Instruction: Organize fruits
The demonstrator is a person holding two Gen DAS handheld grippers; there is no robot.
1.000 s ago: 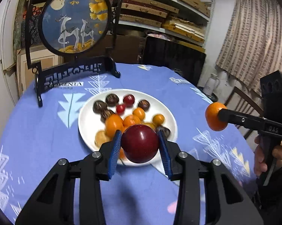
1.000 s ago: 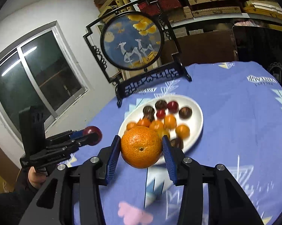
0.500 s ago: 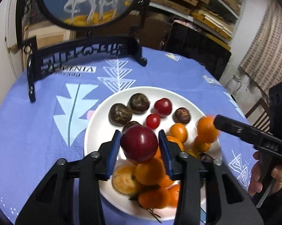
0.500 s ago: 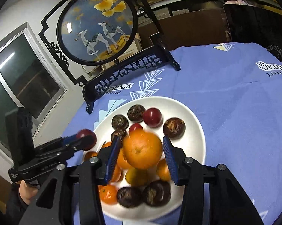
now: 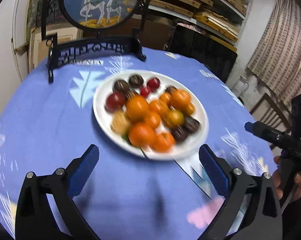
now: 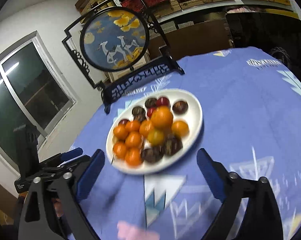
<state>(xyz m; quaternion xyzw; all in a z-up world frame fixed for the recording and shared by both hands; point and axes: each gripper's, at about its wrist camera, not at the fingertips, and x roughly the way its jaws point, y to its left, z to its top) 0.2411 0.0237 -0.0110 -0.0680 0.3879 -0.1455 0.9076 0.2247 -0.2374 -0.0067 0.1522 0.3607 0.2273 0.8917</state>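
Note:
A white plate (image 5: 198,108) (image 6: 196,108) on the blue tablecloth holds several oranges, red fruits and dark brown fruits. The dark red fruit (image 5: 115,100) lies at the plate's left side. The large orange (image 6: 162,116) (image 5: 180,98) sits on top of the pile. My left gripper (image 5: 149,163) is open and empty, near the plate's front edge. My right gripper (image 6: 148,168) is open and empty, also in front of the plate. Each gripper shows from the side in the other's view (image 5: 250,126) (image 6: 74,152).
A round deer picture in a black stand (image 5: 99,2) (image 6: 114,40) stands at the table's far edge. Shelves with boxes (image 5: 190,2) line the back wall. A chair (image 5: 270,108) and a curtain are on the right, a window (image 6: 24,92) on the left.
Both grippers have opened and drawn back from the plate. The dark red fruit and the large orange, held before, now lie on the plate.

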